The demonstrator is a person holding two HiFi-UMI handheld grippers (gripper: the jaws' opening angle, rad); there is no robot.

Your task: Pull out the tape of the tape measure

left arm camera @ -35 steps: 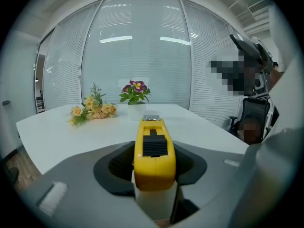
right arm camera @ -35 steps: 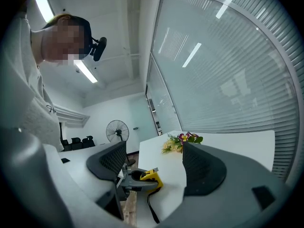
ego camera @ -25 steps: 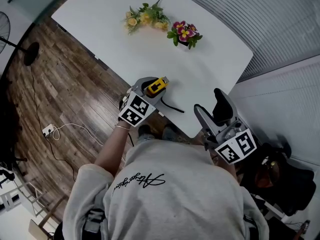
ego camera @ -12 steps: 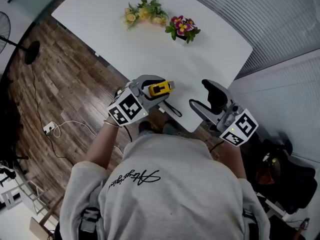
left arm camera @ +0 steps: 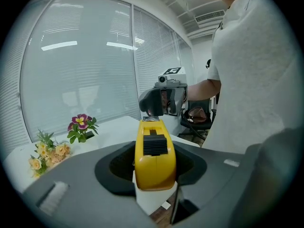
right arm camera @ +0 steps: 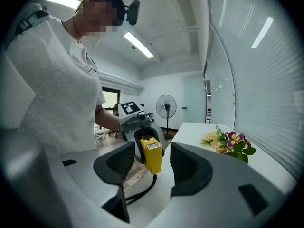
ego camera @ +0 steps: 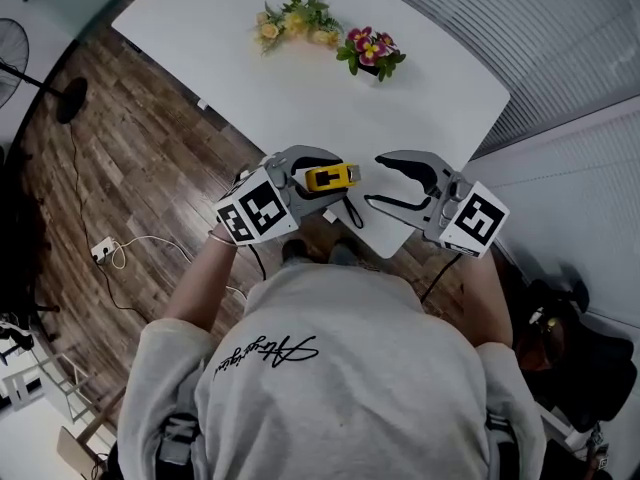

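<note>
**Tape measure gripped on the left, right jaws not yet on it**

The yellow tape measure was held by the left gripper, whose jaws were pressed on its two flat sides. It was kept in the air above the near edge of the white table. Its black slide button was turned up toward the left gripper's camera, and its metal tape end was pointed at the right gripper. A black strap was seen hanging from the case.

The jaws of the right gripper had just been closing but were still spread, and no pad was touching anything. In the right gripper view the tape measure was seen in line with the gap. In the head view it was placed just beyond the fingertips, not between them.

Two bunches of flowers were lying on the far part of the table, well apart from both grippers.
</note>
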